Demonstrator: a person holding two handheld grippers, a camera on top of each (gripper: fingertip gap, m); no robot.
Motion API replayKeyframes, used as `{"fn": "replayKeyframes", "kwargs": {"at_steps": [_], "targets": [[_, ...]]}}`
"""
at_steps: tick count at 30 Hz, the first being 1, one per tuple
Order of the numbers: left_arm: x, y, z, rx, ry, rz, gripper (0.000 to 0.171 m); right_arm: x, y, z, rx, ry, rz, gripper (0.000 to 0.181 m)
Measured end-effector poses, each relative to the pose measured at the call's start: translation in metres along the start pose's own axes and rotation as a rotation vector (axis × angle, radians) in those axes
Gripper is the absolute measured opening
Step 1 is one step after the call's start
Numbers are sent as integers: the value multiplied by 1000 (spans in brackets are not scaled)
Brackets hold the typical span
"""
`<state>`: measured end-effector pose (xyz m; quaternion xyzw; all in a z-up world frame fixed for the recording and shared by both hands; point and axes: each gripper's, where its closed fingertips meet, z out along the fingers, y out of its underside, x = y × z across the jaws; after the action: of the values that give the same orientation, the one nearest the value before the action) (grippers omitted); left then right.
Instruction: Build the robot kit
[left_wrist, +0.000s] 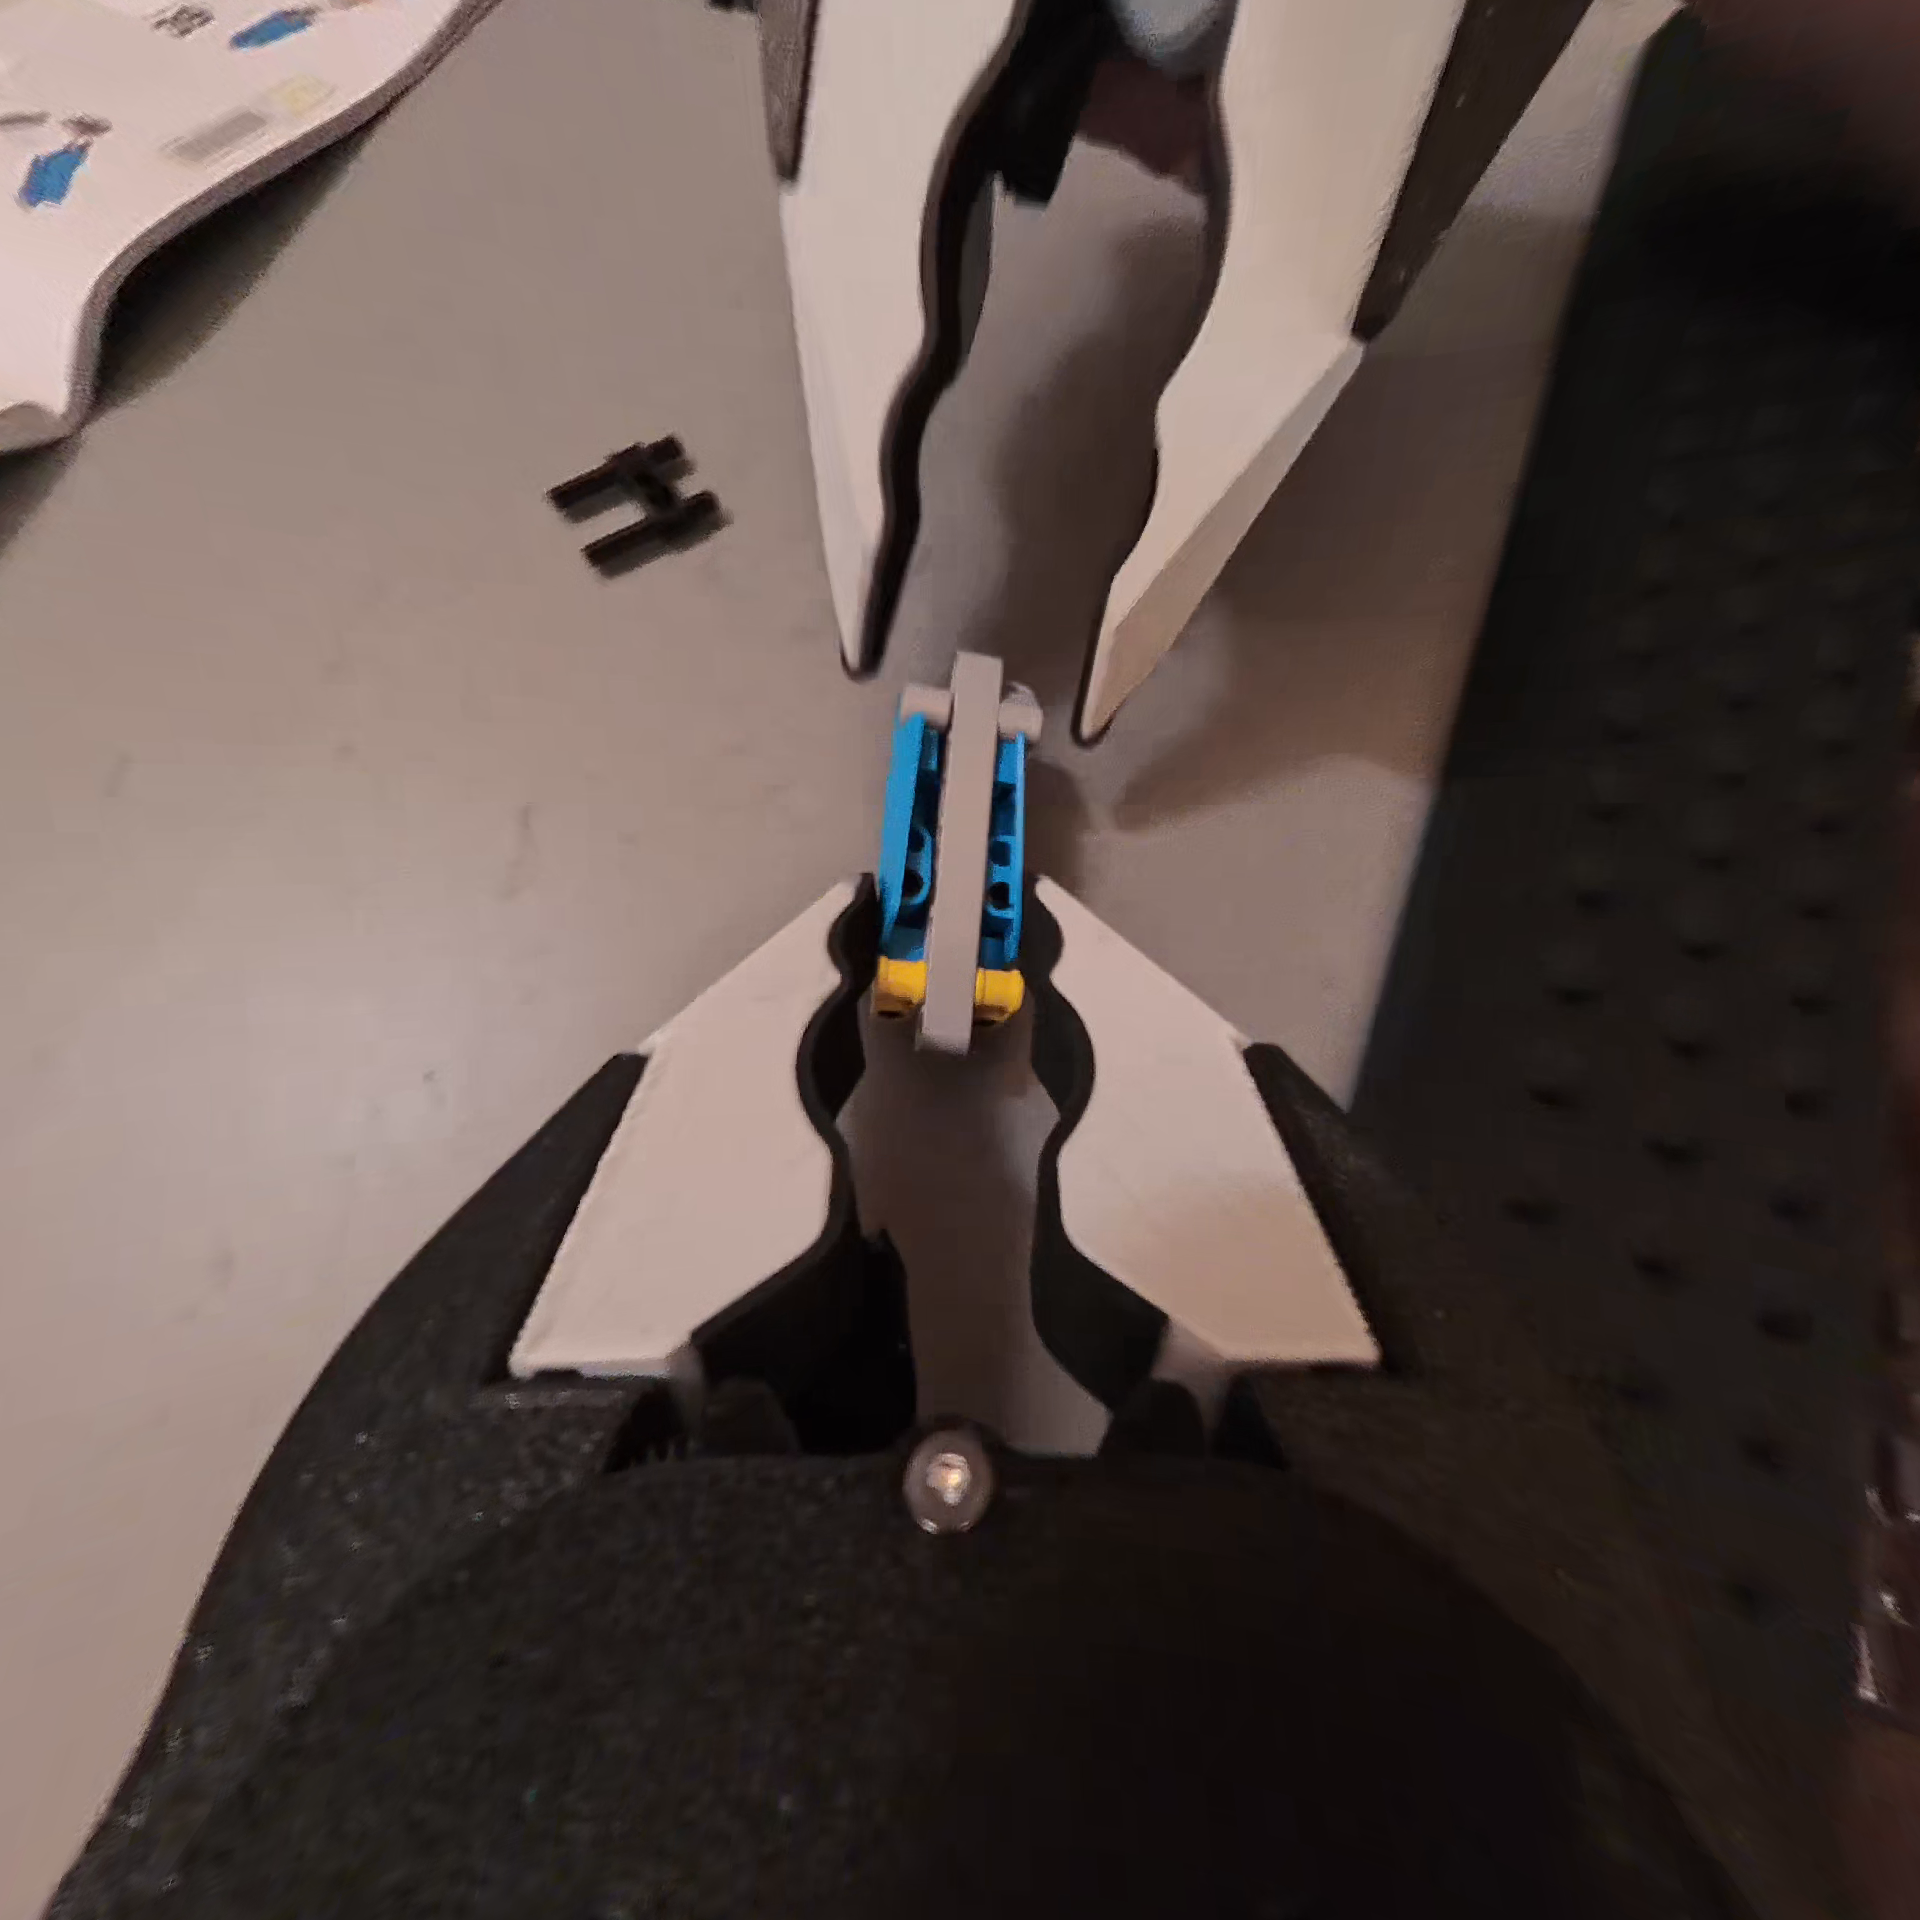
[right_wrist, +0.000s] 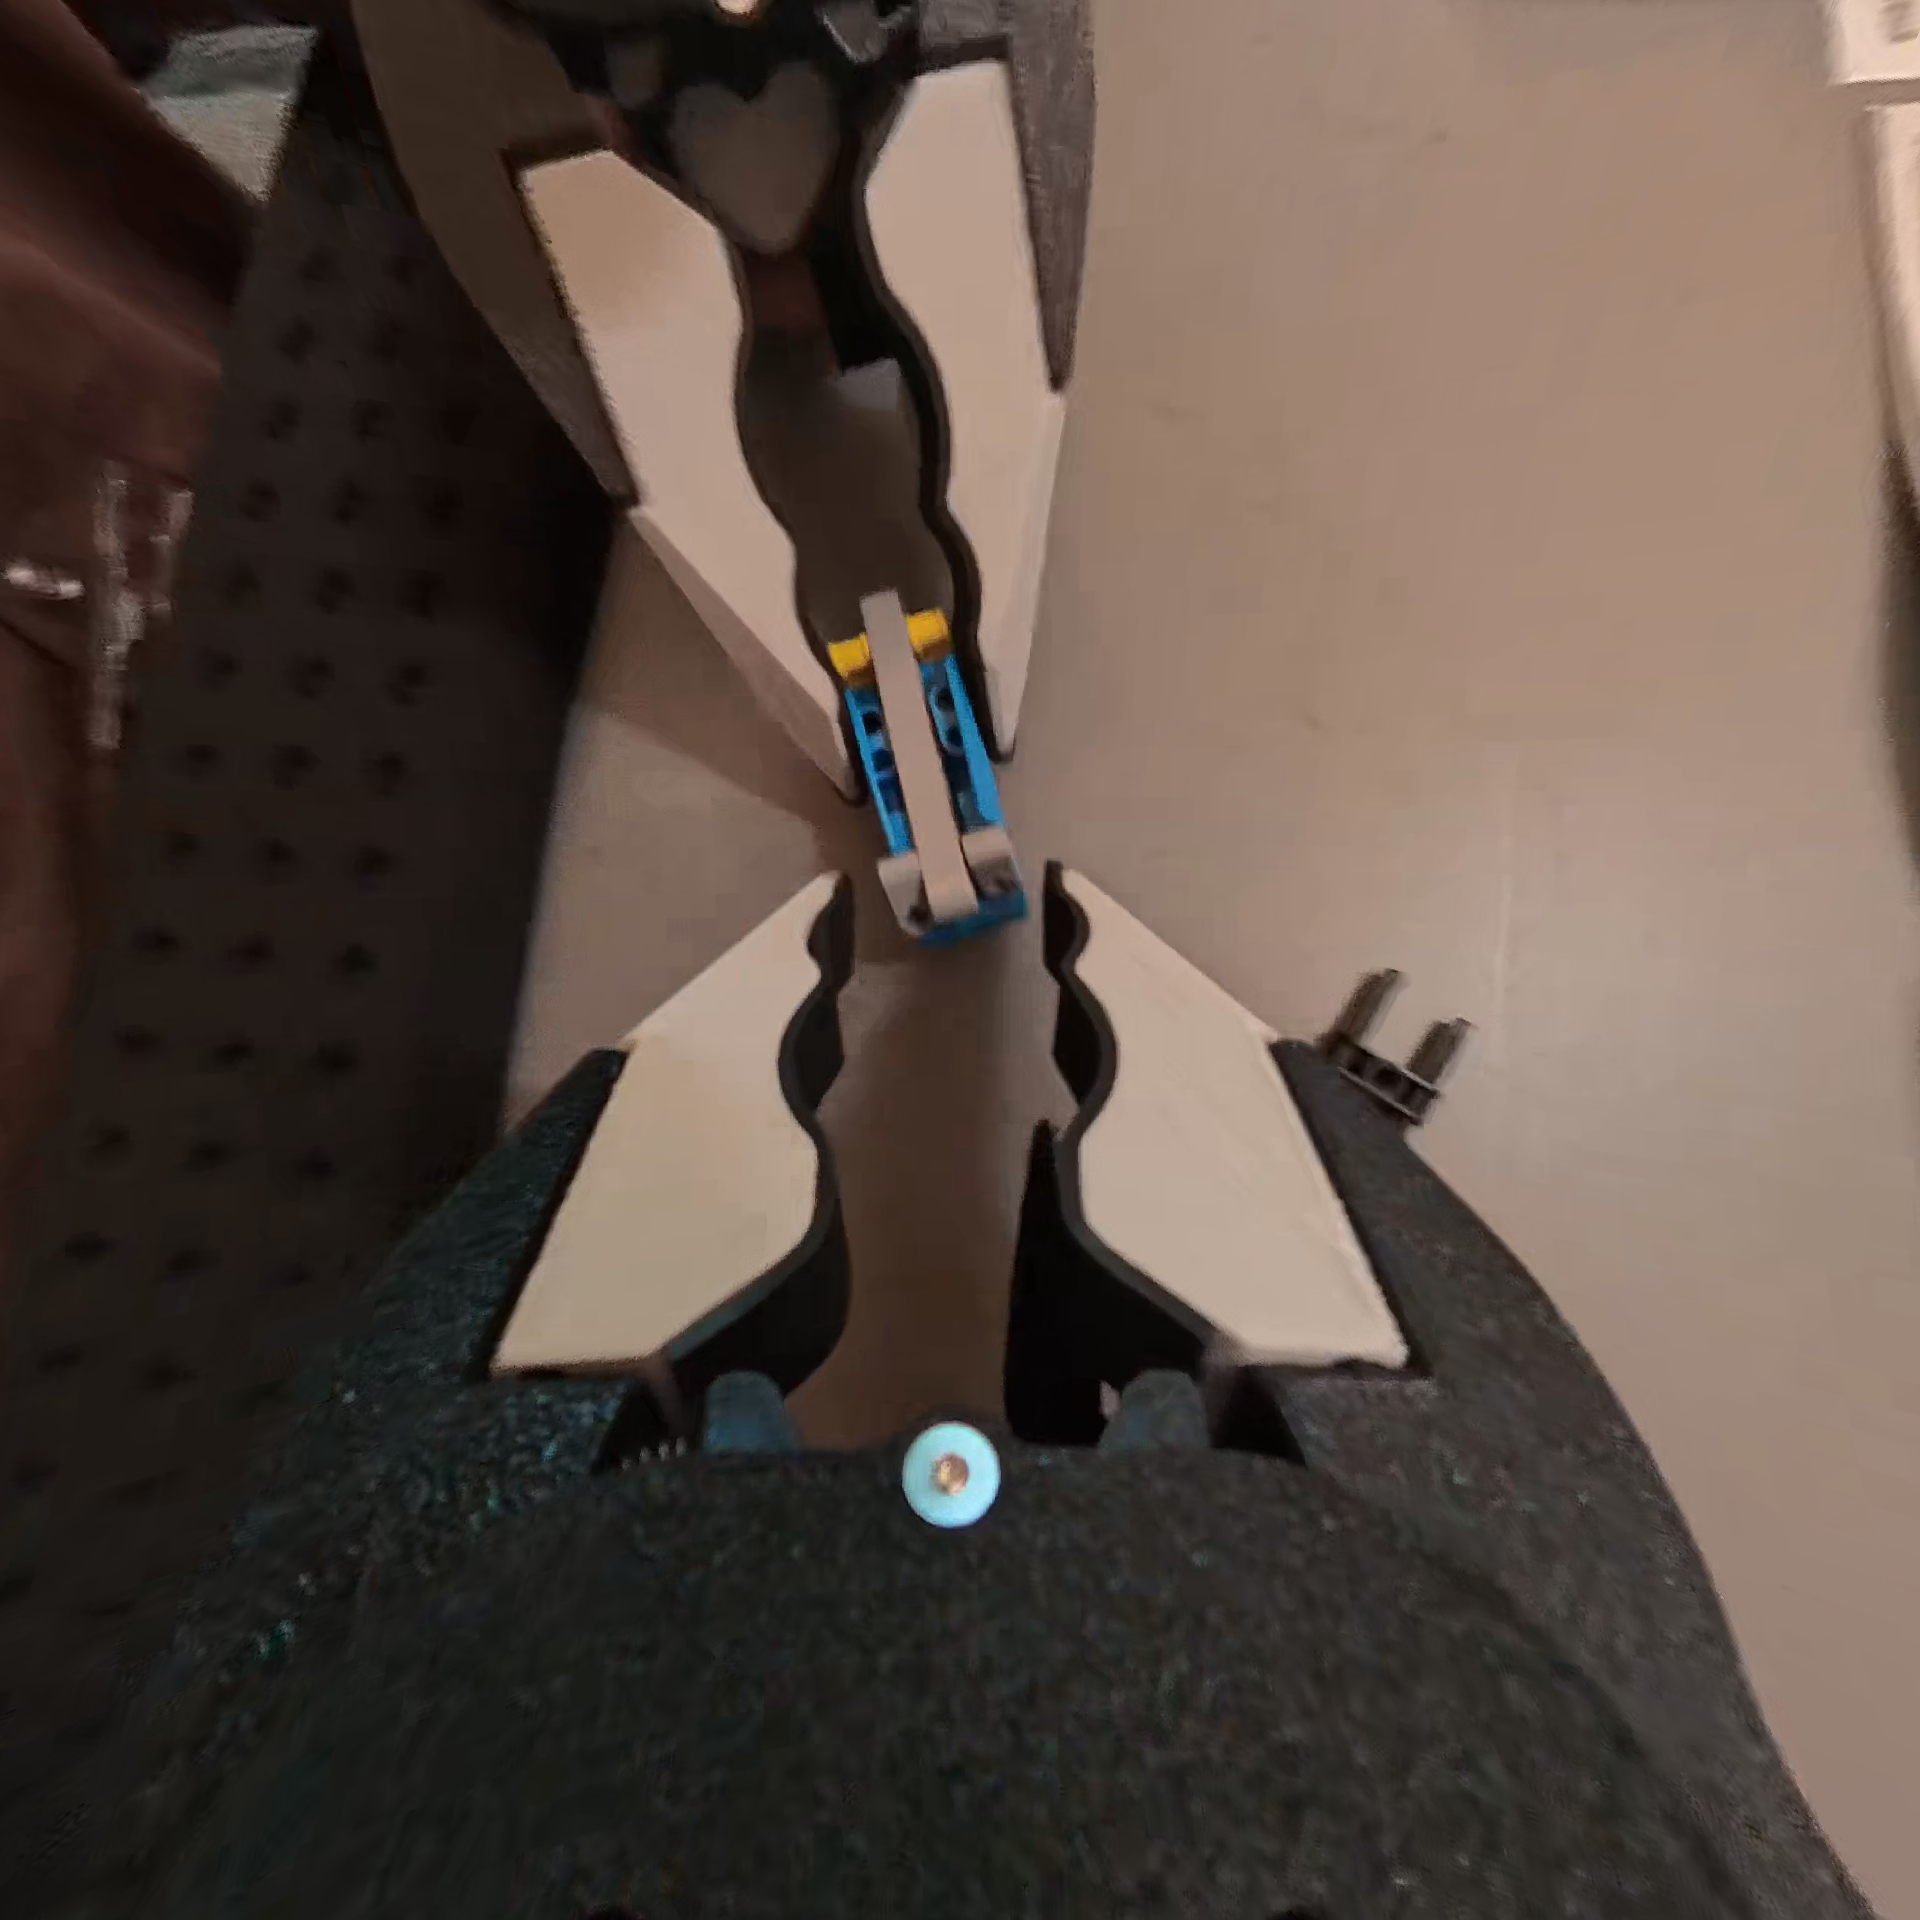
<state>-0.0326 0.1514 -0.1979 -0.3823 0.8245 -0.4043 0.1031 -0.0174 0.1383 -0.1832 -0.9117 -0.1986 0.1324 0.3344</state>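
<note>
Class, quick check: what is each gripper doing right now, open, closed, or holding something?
Left gripper: closed on the blue, grey and yellow brick assembly, gripping its yellow end.
Right gripper: open, holding nothing, its tips at the assembly's grey end.

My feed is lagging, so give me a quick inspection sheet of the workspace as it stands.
Surface: grey table, scuffed.
Things: blue, grey and yellow brick assembly, pinched at its yellow end.
Clutter: black connector lying apart; booklet at far corner.
Grippers: left gripper shut on the assembly; right gripper open, tips flanking the assembly's grey end.
Cables: nothing seen.
Surroundings: black perforated mat beside the table; dark brown cloth at the edge.
</note>
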Motion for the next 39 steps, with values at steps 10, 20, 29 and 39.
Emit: {"fn": "replayKeyframes", "kwargs": {"at_steps": [10, 20, 29, 39], "targets": [[-18, 8, -6, -9, -30, -101, 26, 14, -8, 4, 208, 85, 128, 31], [-20, 8, -6, -7, -98, -81, 24, 30, 8, 12, 146, 137, 220, 30], [-57, -2, -21, 112, -230, -284, 24, 54, -22, 6, 250, 375, 247, 35], [-61, -60, -41, 567, 62, -626, 24, 59, -54, -14, 390, 552, 110, 69]]}}
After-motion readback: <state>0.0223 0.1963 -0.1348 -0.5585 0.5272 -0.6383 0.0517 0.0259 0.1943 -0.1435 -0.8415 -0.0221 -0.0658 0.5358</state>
